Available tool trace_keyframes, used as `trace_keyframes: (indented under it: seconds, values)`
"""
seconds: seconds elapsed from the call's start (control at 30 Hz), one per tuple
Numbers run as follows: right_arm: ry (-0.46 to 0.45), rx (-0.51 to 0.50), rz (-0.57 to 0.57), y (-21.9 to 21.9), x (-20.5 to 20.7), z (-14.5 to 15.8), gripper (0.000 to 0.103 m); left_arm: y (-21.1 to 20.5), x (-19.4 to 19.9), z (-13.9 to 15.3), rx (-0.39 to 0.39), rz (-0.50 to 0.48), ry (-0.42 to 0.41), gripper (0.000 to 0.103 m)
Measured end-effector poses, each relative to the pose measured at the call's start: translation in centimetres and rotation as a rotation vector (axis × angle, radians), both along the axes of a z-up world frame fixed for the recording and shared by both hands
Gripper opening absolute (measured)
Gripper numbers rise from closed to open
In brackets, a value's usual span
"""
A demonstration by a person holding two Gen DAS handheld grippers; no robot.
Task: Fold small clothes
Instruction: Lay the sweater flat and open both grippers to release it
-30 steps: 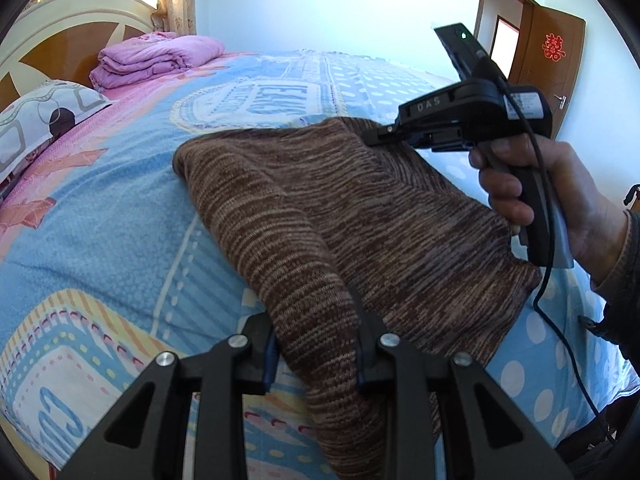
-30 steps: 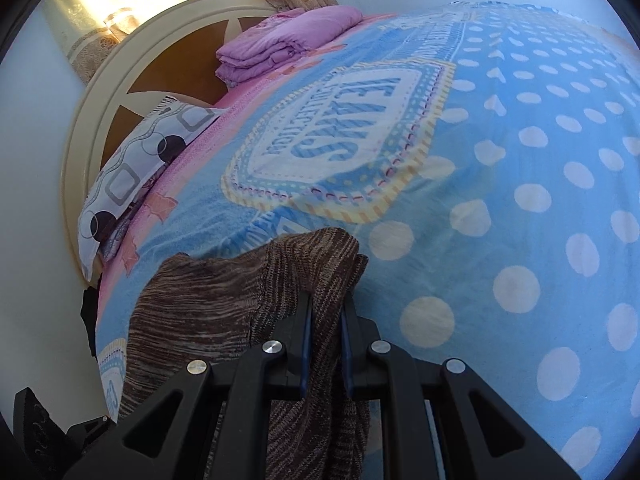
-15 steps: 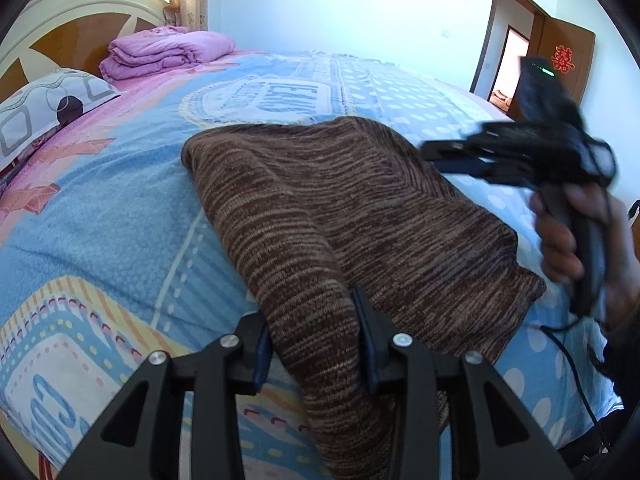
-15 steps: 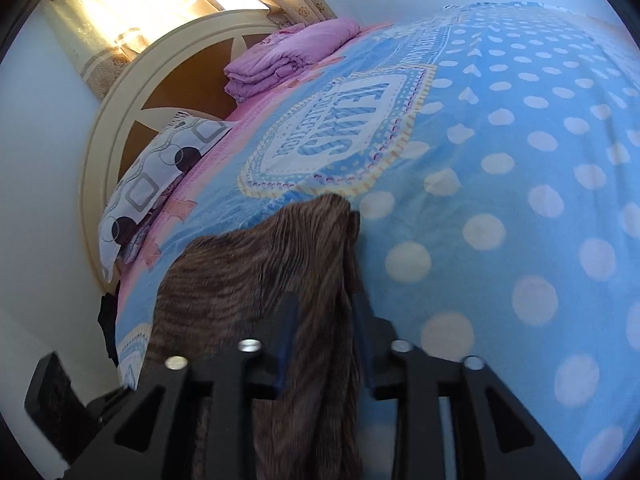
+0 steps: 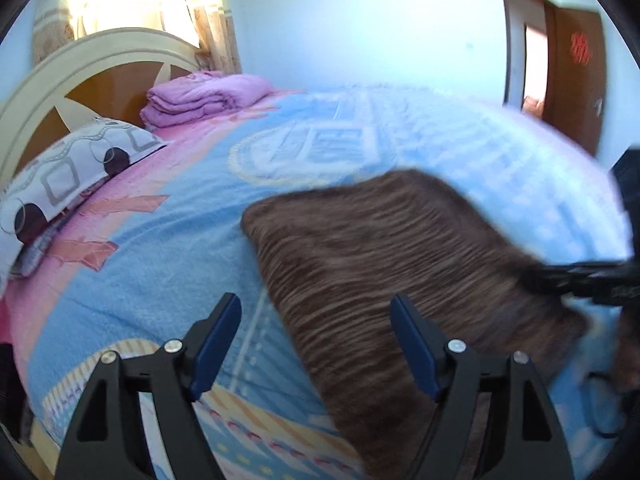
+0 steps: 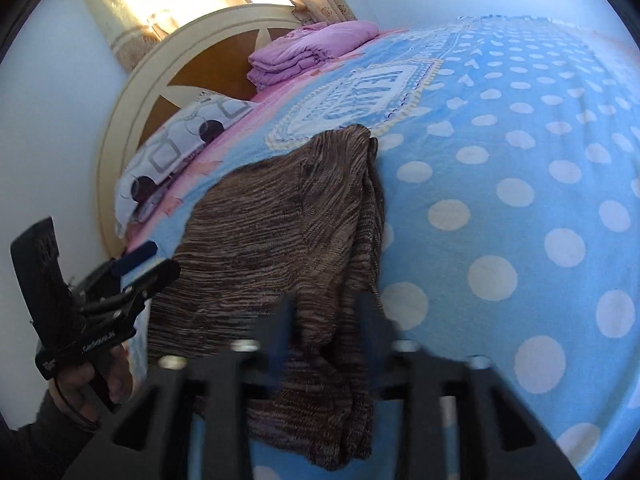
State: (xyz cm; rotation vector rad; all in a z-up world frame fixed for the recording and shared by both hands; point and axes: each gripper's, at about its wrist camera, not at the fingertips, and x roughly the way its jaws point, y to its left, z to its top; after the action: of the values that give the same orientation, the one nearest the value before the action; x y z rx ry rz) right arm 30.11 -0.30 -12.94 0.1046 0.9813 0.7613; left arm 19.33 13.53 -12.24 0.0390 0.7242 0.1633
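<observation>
A brown striped knit garment (image 5: 380,264) lies folded on the blue bedspread (image 5: 152,264), its near edge hanging over the bed's side. My left gripper (image 5: 316,344) is open and empty, drawn back above the garment's near left part. My right gripper (image 6: 326,336) is open, blurred by motion, its fingers astride the garment's hanging right fold (image 6: 320,240) without pinching it. The right gripper shows in the left wrist view (image 5: 580,280) at the garment's right edge. The left gripper shows in the right wrist view (image 6: 132,268) at the garment's left edge.
A folded purple blanket (image 5: 204,96) and a patterned pillow (image 5: 60,176) lie by the cream headboard (image 5: 80,64). A brown door (image 5: 576,76) stands at the far right. The dotted bedspread (image 6: 520,200) stretches right of the garment.
Both grippers opened and let go of the garment. Both drew back and up from it, so it lies farther off on the bed.
</observation>
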Motion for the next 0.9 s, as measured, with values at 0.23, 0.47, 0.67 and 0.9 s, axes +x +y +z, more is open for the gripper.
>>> trace_keyframes:
  seconds: [0.23,0.47,0.67,0.9]
  values:
    - [-0.005,-0.041,-0.05,-1.9,-1.1,-0.3,0.012,-1.6,-1.3,-2.0,0.034,-0.007,0.013,0.096]
    - [0.144,0.162,-0.074,-4.1,1.2,-2.9,0.015,1.4,-1.1,-2.5,-0.159,0.028,0.041,0.103]
    - [0.002,0.055,-0.078,-2.9,-1.2,-1.6,0.02,0.5,-3.6,-1.7,-0.149,0.043,0.024,0.103]
    - [-0.197,-0.094,-0.082,-1.7,-6.4,2.7,0.048,-0.8,-6.5,2.9,-0.091,0.016,-0.039,0.103]
